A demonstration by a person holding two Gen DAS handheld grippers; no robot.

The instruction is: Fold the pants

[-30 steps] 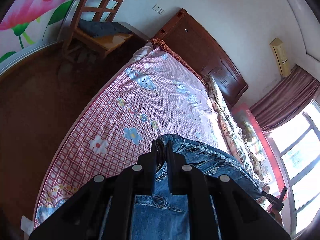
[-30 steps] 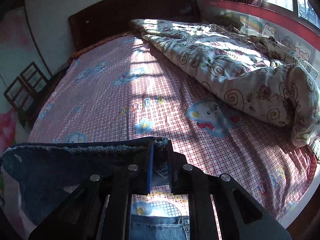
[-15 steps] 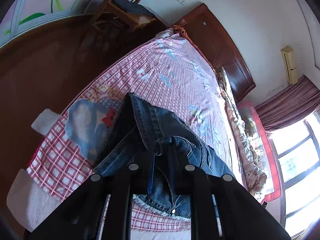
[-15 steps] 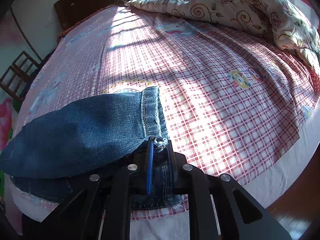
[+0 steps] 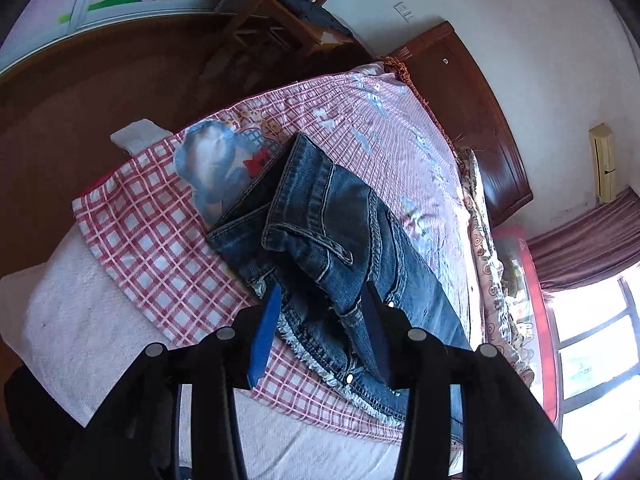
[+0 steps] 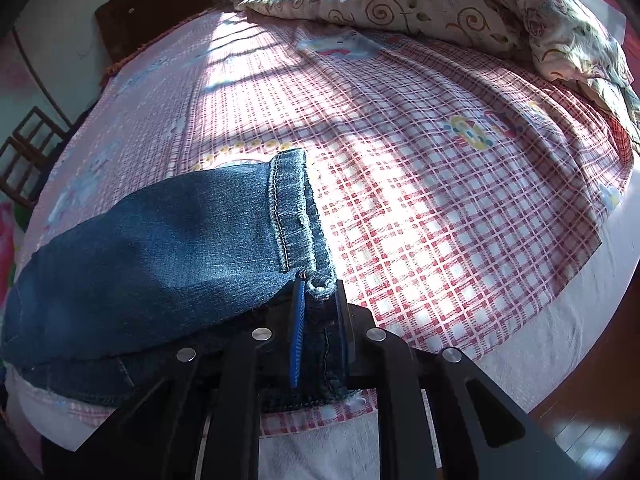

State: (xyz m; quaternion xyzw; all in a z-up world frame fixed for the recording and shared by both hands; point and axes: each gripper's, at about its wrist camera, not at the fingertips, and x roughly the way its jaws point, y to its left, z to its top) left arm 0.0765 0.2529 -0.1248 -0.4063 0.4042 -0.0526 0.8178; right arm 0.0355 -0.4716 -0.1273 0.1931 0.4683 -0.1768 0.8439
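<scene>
Jeans (image 5: pixel 344 240) laid folded on the checked sheet (image 5: pixel 160 240) near the bed's edge. Left tongs (image 5: pixel 324 300) just opening, waistband loose between the fingers, releasing. Right tongs (image 6: pixel 318 292) clenched on the hem, pinning layers aligned.

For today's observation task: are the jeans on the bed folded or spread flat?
Folded: the jeans lie doubled on the checked bedsheet, a hemmed leg end stacked over a lower denim layer.
</scene>
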